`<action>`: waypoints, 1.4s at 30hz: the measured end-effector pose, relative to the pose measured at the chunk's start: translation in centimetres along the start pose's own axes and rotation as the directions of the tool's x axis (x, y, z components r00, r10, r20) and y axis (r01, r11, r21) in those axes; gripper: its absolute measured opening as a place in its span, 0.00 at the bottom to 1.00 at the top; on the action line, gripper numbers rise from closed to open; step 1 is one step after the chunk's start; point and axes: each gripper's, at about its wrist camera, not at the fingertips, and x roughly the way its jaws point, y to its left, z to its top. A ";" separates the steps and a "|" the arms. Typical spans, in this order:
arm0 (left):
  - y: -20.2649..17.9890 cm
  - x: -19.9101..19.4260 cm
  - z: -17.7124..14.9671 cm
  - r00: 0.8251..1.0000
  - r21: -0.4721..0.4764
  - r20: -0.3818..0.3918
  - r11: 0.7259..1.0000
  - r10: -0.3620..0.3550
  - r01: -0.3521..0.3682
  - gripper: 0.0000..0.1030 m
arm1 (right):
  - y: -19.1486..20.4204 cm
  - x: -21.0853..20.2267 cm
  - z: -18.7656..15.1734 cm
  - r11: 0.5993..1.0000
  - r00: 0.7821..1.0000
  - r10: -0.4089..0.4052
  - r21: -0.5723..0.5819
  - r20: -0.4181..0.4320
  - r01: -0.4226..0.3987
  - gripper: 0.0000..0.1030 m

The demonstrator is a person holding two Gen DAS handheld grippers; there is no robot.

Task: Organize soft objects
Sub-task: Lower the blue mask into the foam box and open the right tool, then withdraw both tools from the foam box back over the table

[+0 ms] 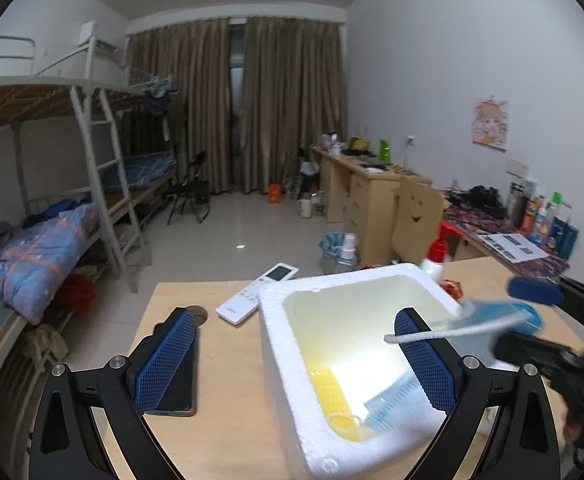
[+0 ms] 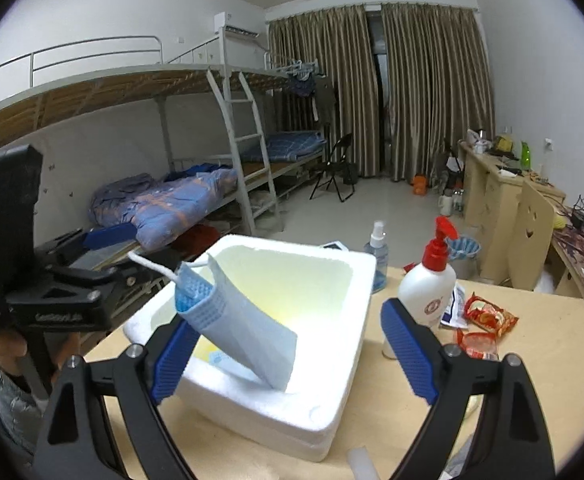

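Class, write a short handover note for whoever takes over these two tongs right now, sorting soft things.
Left tongs: open, empty, above the foam box edge.
Right tongs: open; blue mask leans on one pad, lower corner at the box rim.
Done: another mask and a yellow item lie inside.
Left: let this mask drop in; check the table for more soft things.

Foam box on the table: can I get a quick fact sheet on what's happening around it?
Box: white foam box, on wooden table
Inside: yellow item, flat blue mask
Entering: second mask, lower corner in box
Right claw: open, not gripping
Left claw: open, empty
Beside box: pump bottle, remote
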 end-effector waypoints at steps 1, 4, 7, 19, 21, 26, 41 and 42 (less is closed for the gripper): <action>0.1 0.3 0.2 1.000 -0.004 -0.004 1.000 0.012 -0.012 0.98 | -0.1 -0.1 -0.1 1.000 1.000 0.016 0.002 -0.001 -0.016 0.90; 0.7 0.8 0.5 1.000 -0.027 -0.023 1.000 0.015 -0.015 0.98 | -0.1 -0.1 -0.2 1.000 1.000 0.018 0.009 -0.023 -0.018 0.90; 1.0 0.8 0.3 0.999 -0.028 -0.017 0.999 0.031 -0.031 0.98 | 0.1 0.0 -0.6 1.000 0.999 0.011 0.002 -0.044 -0.011 0.90; 1.3 1.3 0.4 0.998 -0.020 -0.063 1.000 -0.011 0.010 0.98 | 0.1 -0.8 -1.9 1.000 0.997 0.025 -0.011 -0.076 -0.026 0.90; 0.5 0.7 -0.1 0.997 0.002 -0.070 0.999 -0.044 0.045 0.98 | 0.2 -0.9 -1.9 0.999 0.997 0.030 -0.013 -0.068 -0.031 0.90; -1.6 -0.5 -2.0 0.987 0.094 -0.142 0.992 -0.074 0.088 0.98 | 0.4 -0.8 -1.9 0.999 0.998 0.027 -0.016 -0.064 -0.029 0.90; -3.2 -6.4 -4.3 0.995 0.075 -0.019 0.993 -0.094 0.095 0.98 | 0.8 -4.0 -2.8 1.000 1.000 -0.014 -0.024 -0.012 0.013 0.90; -3.3 -6.5 -4.2 0.995 0.069 -0.016 0.993 -0.094 0.095 0.98 | 0.8 -4.3 -2.9 1.000 1.000 -0.018 -0.024 -0.008 0.017 0.90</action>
